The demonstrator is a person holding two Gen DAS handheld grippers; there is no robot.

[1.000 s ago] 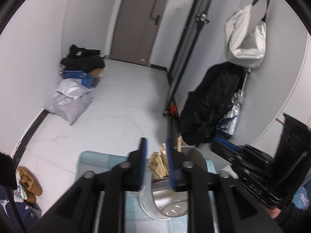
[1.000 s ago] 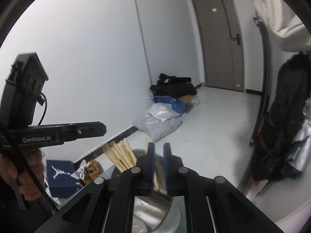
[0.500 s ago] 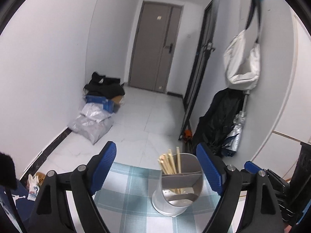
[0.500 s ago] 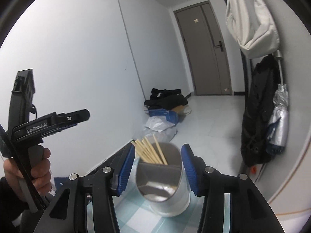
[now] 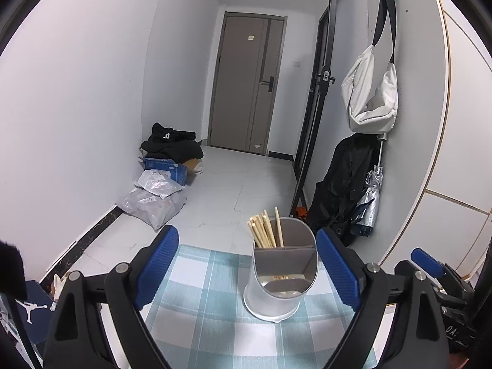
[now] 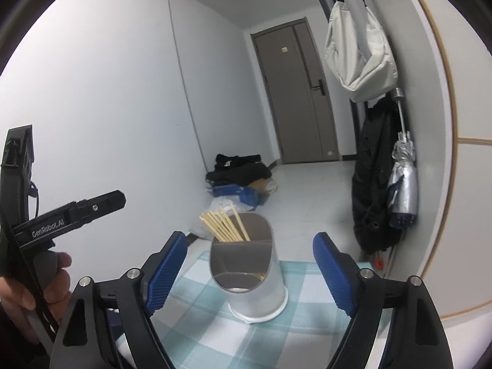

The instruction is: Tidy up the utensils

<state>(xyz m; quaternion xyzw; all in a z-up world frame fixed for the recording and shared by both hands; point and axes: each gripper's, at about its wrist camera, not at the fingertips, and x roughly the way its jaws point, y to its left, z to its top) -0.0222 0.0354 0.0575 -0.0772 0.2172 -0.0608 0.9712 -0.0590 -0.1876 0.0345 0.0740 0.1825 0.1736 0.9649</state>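
Note:
A grey utensil holder with inner dividers stands on a blue-and-white checked cloth. Several wooden chopsticks stand in its far compartment; the near compartments look empty. My left gripper is open and empty, pulled back with the holder between its blue pads. In the right wrist view the holder and chopsticks sit just ahead of my right gripper, which is open and empty. The left gripper's handle shows at the left there.
The cloth-covered table ends just beyond the holder, with tiled floor past it. Bags and boxes lie by the left wall. A black coat, an umbrella and a white bag hang on the right wall.
Both grippers have opened wide and drawn back up from the holder. A second ago both stood nearly shut just above the chopsticks in the holder.

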